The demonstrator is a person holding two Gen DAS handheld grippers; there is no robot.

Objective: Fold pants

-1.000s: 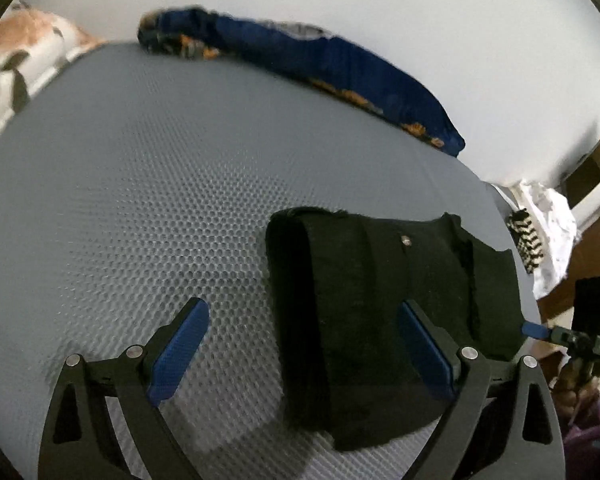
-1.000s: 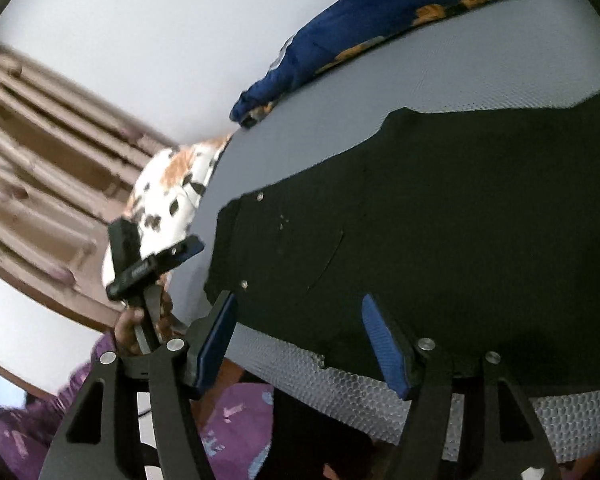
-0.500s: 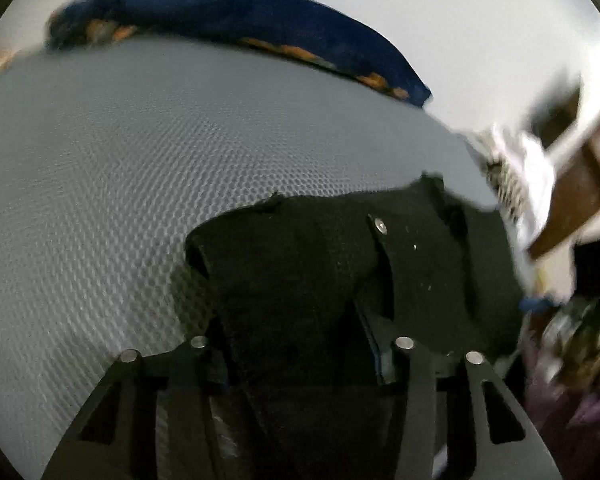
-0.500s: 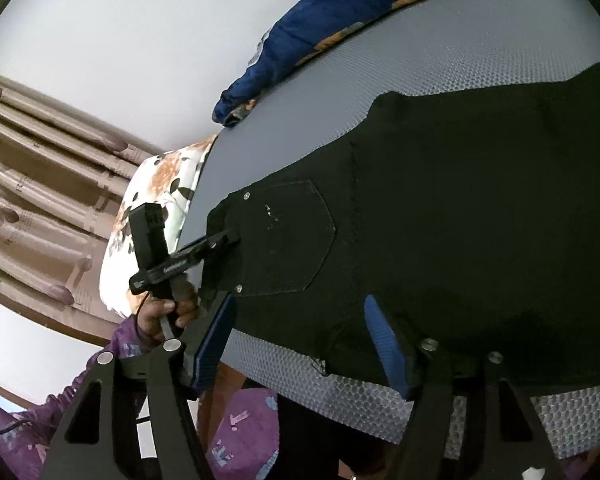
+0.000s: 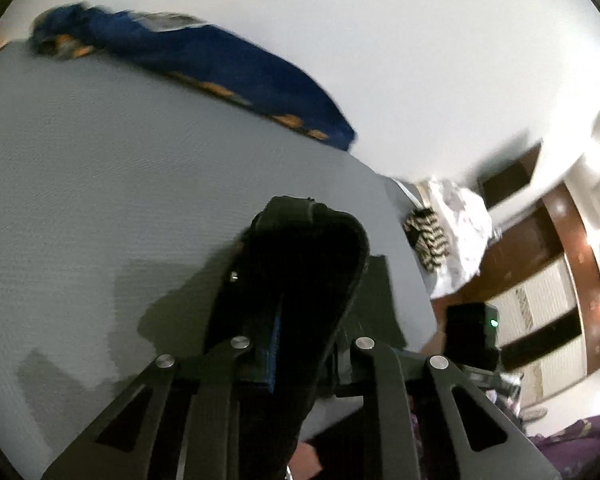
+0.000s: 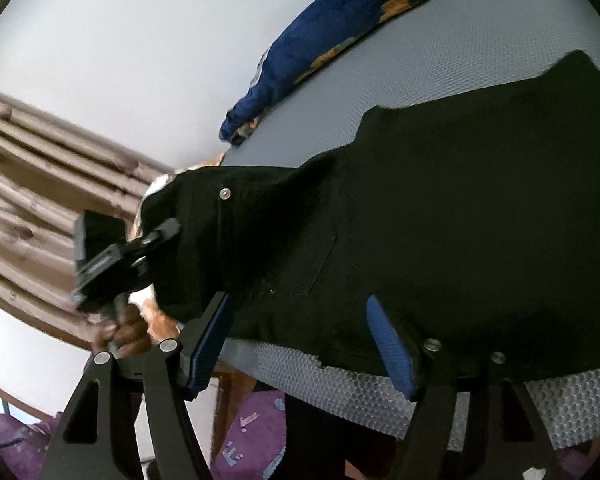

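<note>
Black pants (image 6: 440, 216) lie partly folded on the grey mattress (image 5: 100, 200) – left gripper (image 5: 300, 344) closing, clamped on the waist end, lifted. Right gripper (image 6: 300, 344) open over the near hem (nothing held). Final fold likely remains.

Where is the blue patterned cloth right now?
The blue patterned cloth lies along the far edge of the grey mattress against the white wall, upper left in the left wrist view, well beyond the black pants.
</note>
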